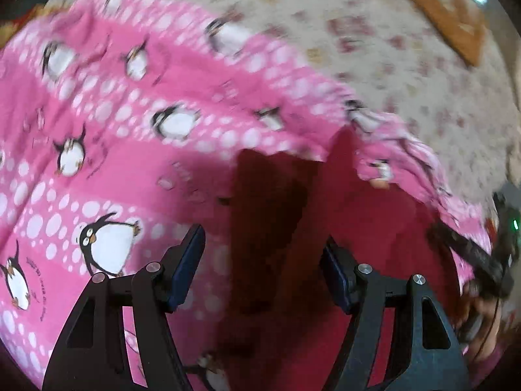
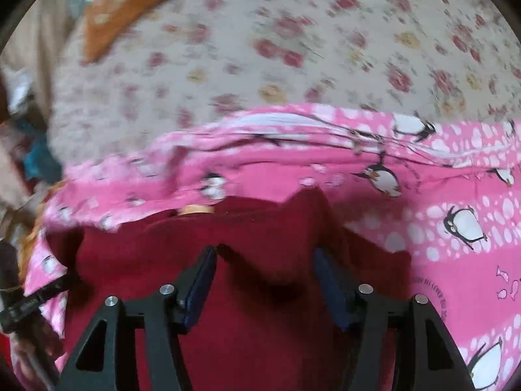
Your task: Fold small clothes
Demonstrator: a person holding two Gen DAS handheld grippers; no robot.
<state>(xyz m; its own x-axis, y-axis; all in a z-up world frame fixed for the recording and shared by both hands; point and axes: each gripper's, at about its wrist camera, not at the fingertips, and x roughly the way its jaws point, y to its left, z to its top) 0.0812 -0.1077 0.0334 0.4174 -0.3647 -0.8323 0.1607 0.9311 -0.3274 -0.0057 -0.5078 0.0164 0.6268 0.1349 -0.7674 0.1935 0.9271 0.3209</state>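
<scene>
Two claws, left claw (image 1: 262, 268) and right claw (image 2: 264, 280), both spread wide, gripping nothing. Poised low over a dark red garment (image 2: 260, 325), likely to pinch its edges for a fold. Garment spread flat on a pink penguin blanket (image 1: 114, 163), itself covering a flowered bedsheet (image 2: 293, 49). Blurred throughout.

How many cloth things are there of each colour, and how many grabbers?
Pink penguin cloth: 1
Dark red cloth: 1
Flowery beige bed cover: 1
Orange cloth: 1
Grabbers: 2, left gripper and right gripper, both open
Total: 6
</scene>
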